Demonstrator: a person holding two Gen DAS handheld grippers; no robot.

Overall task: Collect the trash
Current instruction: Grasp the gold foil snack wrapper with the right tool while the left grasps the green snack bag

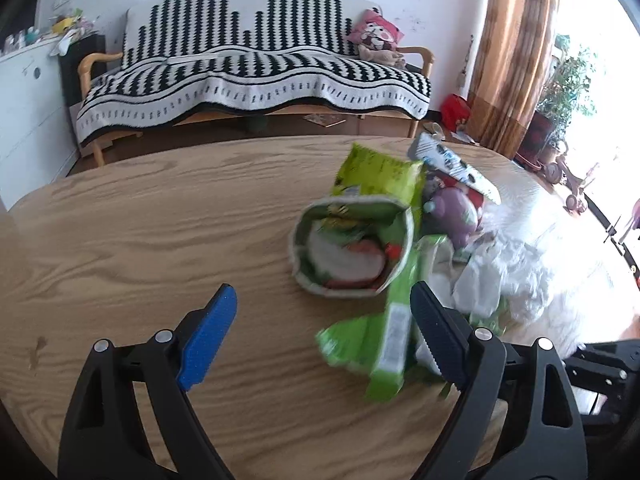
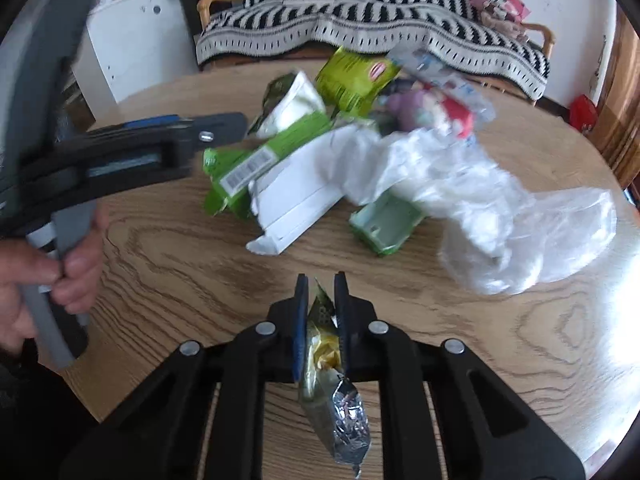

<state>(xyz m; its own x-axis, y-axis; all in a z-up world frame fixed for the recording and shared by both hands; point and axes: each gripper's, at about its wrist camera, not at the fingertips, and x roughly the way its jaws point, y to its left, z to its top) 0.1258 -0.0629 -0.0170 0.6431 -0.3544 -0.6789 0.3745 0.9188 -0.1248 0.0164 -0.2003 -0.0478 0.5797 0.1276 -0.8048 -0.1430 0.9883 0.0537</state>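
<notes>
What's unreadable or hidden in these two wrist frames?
- Left wrist: print on the green wrapper is motion-blurred; the left gripper finger covers its right edge.
- Left wrist: window glare washes out the white plastic bag.
- Right wrist: the foil packet is partly hidden between the right gripper fingers; label unreadable.
- Right wrist: the plastic bag covers part of the green tray.
</notes>
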